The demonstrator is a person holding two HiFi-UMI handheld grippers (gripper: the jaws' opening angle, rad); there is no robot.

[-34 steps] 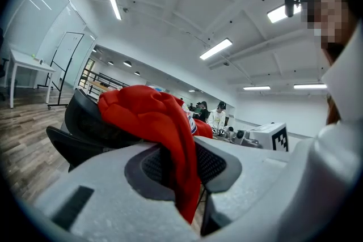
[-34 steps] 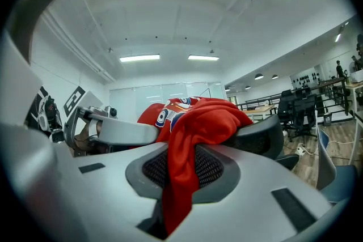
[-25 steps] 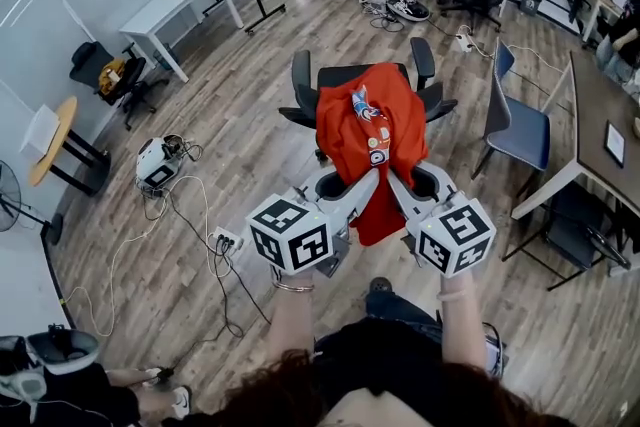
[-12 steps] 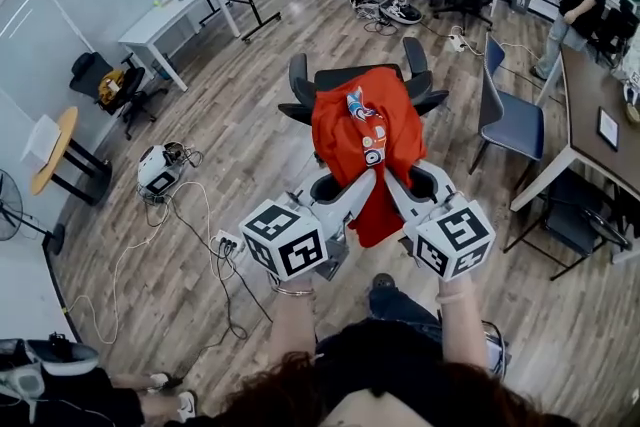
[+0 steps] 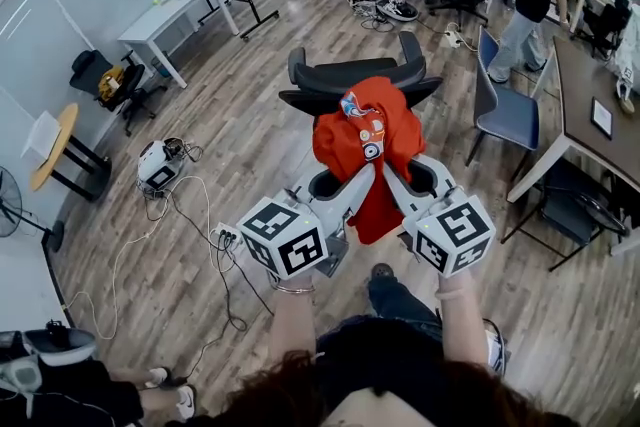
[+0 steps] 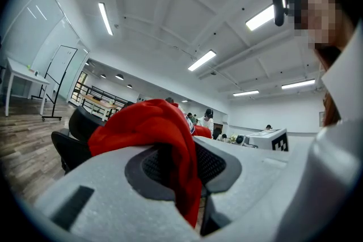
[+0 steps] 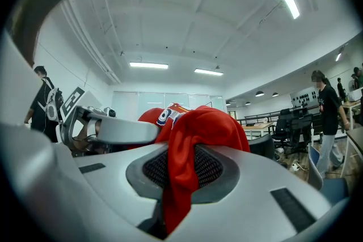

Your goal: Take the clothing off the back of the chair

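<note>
A red garment (image 5: 368, 147) with printed patches hangs bunched between my two grippers, lifted above the black office chair (image 5: 352, 75), whose backrest top now shows bare behind it. My left gripper (image 5: 362, 183) is shut on the garment's left side; red cloth (image 6: 180, 160) is pinched between its dark pads. My right gripper (image 5: 388, 177) is shut on the right side, with the red cloth (image 7: 180, 175) squeezed between its pads. Both grippers point level toward the chair. The garment's lower edge dangles between the two marker cubes.
A blue chair (image 5: 506, 110) and a dark table (image 5: 592, 105) stand at the right. A person (image 5: 524, 0) walks at the back right. Cables and a power strip (image 5: 225, 239) lie on the wooden floor at the left, near a white device (image 5: 156, 165). A white desk (image 5: 170, 13) stands far left.
Both grippers have lifted the red garment up and back toward me; it has come off the chair's backrest, which now shows bare. A person has walked into view at the back right.
</note>
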